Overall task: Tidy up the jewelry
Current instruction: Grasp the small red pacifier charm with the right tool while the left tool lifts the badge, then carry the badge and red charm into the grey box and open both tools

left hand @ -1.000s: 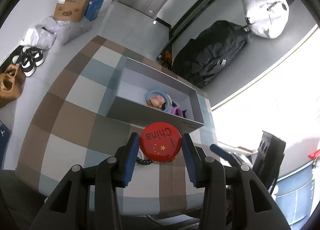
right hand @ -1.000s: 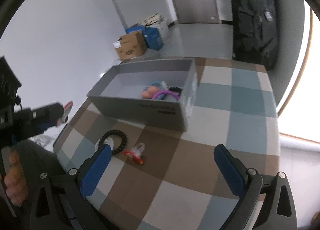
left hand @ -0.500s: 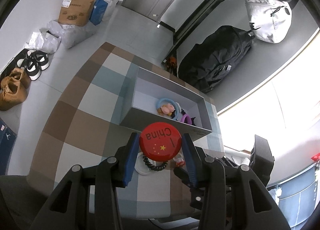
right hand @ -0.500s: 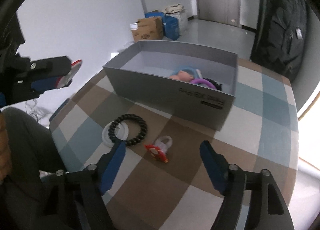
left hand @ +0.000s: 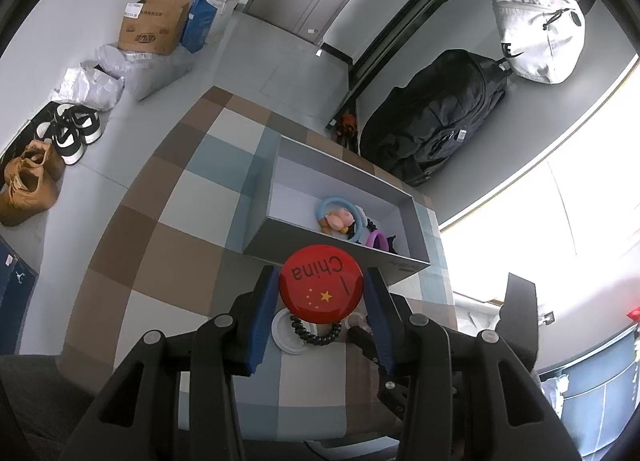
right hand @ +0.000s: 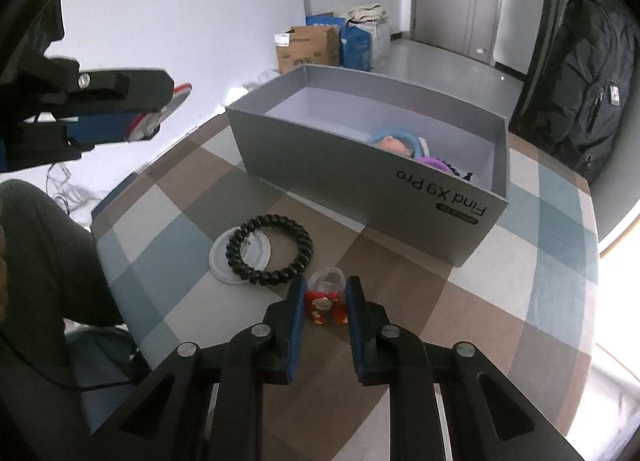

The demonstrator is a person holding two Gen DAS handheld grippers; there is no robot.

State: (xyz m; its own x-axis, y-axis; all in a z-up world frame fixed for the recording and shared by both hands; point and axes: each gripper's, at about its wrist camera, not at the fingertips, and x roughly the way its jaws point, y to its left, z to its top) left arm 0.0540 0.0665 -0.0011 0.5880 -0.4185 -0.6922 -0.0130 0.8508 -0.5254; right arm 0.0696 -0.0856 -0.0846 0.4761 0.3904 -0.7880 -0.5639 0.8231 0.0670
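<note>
My left gripper (left hand: 321, 275) is shut on a round red badge (left hand: 321, 291) with "China" on it, held above the checked table. The right wrist view shows that same gripper (right hand: 156, 117) at the upper left. My right gripper (right hand: 326, 285) is low over the table. Its jaws are closing, and their pads touch both sides of a small red and clear hair clip (right hand: 325, 307). Just left of the clip, a black spiral hair tie (right hand: 269, 249) lies partly on a white disc (right hand: 236, 261). An open grey box (right hand: 360, 173) behind them holds a blue ring with a pink figure (left hand: 340, 217) and a purple ring (left hand: 376, 239).
The checked tablecloth (right hand: 500, 301) covers a round table with bare cloth to the right of the clip. A person's dark-clothed leg (right hand: 44, 261) is at the left edge. On the floor are a black backpack (left hand: 436, 129), a white bag (left hand: 536, 41), cardboard boxes (left hand: 154, 25) and shoes (left hand: 72, 133).
My right gripper has come down and forward to the hair clip, and its wide jaws have drawn in around it. The left gripper still holds the badge.
</note>
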